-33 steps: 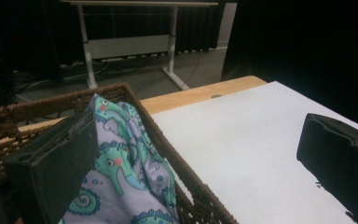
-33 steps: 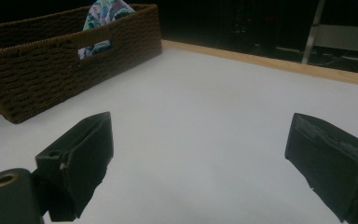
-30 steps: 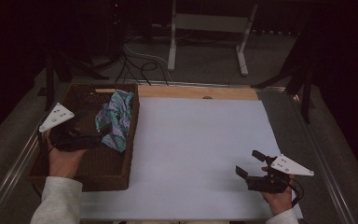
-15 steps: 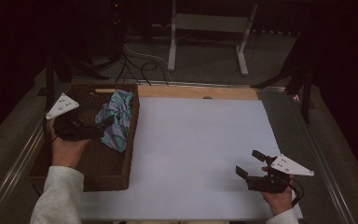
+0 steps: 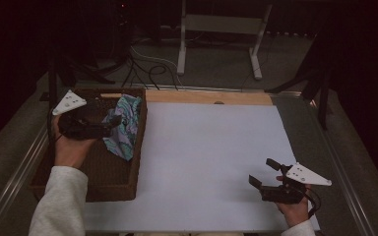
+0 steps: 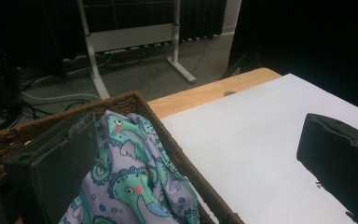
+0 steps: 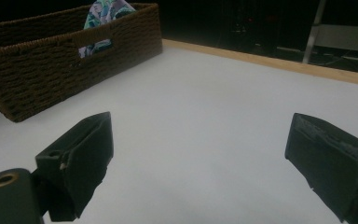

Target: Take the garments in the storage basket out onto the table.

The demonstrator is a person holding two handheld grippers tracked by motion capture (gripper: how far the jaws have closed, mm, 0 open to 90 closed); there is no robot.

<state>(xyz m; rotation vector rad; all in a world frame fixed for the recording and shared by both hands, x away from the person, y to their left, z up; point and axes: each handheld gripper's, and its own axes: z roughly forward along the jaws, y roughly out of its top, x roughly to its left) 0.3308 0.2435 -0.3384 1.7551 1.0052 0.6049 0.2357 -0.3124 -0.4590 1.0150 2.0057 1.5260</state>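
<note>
High view: left claw [image 5: 112, 124] held over the wicker basket [image 5: 137, 162], jaws spread, tips at the patterned cloth [image 5: 123, 129]; contact cannot be told. The cloth lies bunched against the basket's far right wall and is the one thing seen inside. Right claw [image 5: 266, 173] spread and idle, low over the white table [image 5: 206, 147], well apart from the basket.

Left gripper view: jaws wide, one beside the seahorse-print cloth, nothing pinched.

Right gripper view: jaws wide over bare table; basket beyond, cloth peeking over its rim.

Judgement: early stage; cloth not yet gripped, lifting out remains.
</note>
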